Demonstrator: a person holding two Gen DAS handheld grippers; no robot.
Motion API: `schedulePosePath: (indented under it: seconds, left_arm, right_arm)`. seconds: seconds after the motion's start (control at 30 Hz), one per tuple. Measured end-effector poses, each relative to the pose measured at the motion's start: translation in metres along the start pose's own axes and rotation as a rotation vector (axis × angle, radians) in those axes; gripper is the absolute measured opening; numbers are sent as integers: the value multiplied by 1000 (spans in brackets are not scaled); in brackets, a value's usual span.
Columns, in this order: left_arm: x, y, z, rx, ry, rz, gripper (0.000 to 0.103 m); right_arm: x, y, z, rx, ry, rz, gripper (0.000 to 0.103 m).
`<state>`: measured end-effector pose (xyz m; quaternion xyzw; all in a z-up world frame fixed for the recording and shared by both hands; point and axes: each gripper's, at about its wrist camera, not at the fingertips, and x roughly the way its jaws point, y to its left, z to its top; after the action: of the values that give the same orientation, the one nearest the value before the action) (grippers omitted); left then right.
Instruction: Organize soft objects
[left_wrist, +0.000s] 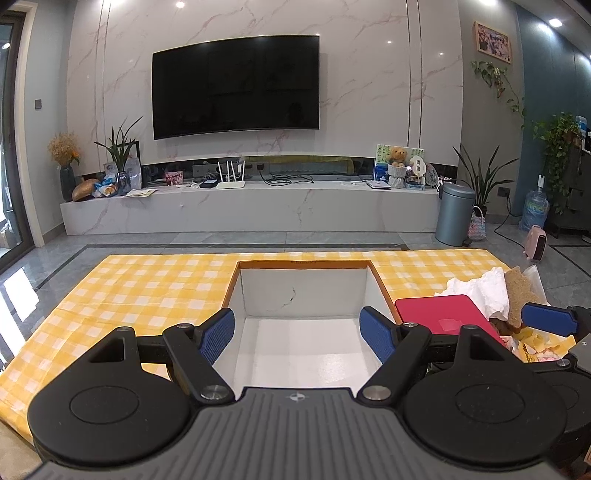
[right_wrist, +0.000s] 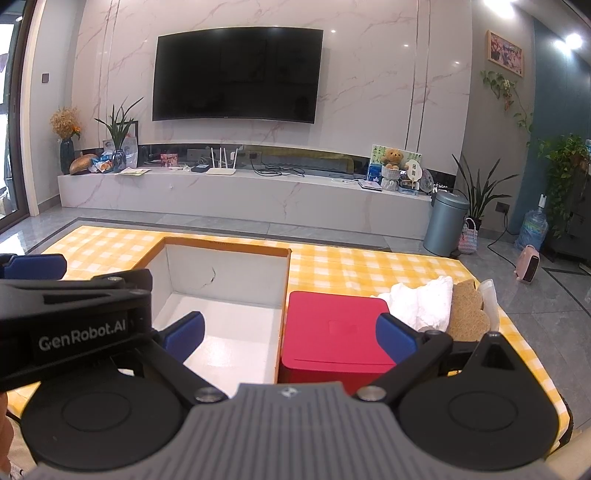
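Note:
An open cardboard box (left_wrist: 236, 286) with white inside walls stands on the yellow checked cloth (left_wrist: 147, 280); nothing shows inside it. It also shows in the right wrist view (right_wrist: 225, 273). A red lidded box (right_wrist: 336, 332) stands just right of it, also in the left wrist view (left_wrist: 439, 312). Right of that lie a crumpled white soft thing (right_wrist: 421, 299) and a brown sponge-like pad (right_wrist: 469, 310). My left gripper (left_wrist: 298, 334) is open and empty over the box's near edge. My right gripper (right_wrist: 291, 334) is open and empty, straddling the box wall and the red box.
The left gripper's body (right_wrist: 74, 317) crosses the left of the right wrist view. The cloth's right edge (right_wrist: 517, 332) drops to a grey tiled floor. Snack wrappers (left_wrist: 535, 347) lie at the right. A TV wall, a bin (left_wrist: 454, 214) and plants stand far behind.

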<state>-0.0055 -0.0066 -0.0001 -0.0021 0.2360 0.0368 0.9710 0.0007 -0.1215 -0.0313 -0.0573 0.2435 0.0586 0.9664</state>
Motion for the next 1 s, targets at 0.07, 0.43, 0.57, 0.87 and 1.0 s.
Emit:
schedulePosePath:
  seconds: [0.07, 0.43, 0.57, 0.87, 1.0]
  left_arm:
    - [0, 0, 0, -1, 3, 0, 91]
    - [-6, -9, 0, 43, -29, -5, 91]
    - [-10, -10, 0, 47, -47, -16, 91]
    - [-13, -16, 4, 13, -56, -166, 91]
    - [-7, -38, 2, 32, -10, -270, 91]
  right_arm:
    - [0, -2, 0, 1, 2, 2, 97]
    - [1, -15, 0, -30, 10, 0, 97]
    - [0, -29, 2, -62, 16, -2, 97]
    - [-6, -132, -5, 12, 55, -217, 98]
    - [2, -185, -25, 132, 121, -293, 98]
